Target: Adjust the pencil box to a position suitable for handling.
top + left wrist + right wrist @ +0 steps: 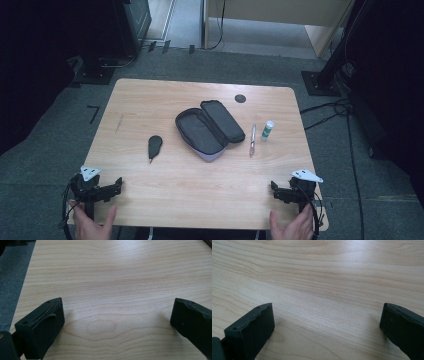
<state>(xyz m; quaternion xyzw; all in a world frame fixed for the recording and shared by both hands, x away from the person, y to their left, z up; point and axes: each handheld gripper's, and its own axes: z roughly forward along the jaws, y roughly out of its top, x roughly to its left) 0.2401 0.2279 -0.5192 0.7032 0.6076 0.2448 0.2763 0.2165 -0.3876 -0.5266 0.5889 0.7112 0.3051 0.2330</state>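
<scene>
High view: wooden table [165, 195] w/ an open black pencil case [209, 130] near the middle, lying unzipped, both halves spread flat. Its long axis runs diagonally, from upper left toward lower right in the pic; the flap half sits on the far-right side, the deeper half w/ a pale lower edge on the near-left. A small black teardrop-shaped item [154, 146] lies left of the case, apart from it, narrow tip pointing toward the person. Right of the case, a pen [252, 140] lies roughly along the near-far direction, slightly tilted, just beside the case but not touching. A small white-and-green tube [267, 130] sits just right of the pen, tilted a bit the other way. A dark round disc [240, 98] is on the far part of the table.

Left gripper [118, 185] rests at the near-left corner, right gripper [274, 189] at the near-right corner, each w/ a hand behind it; both well apart from the case & the other items.

Left gripper view: jaws stand wide apart at the pic's two lower corners, bare wood grain between them, nothing held; grey carpet [11, 277] shows at the left edge. Right gripper view: same, jaws fully spread, nothing between them, plain tabletop ahead.

The case, pen & tube can be seen from above; the gripper views give the jaw gap close up, which is too small to judge from above.
</scene>
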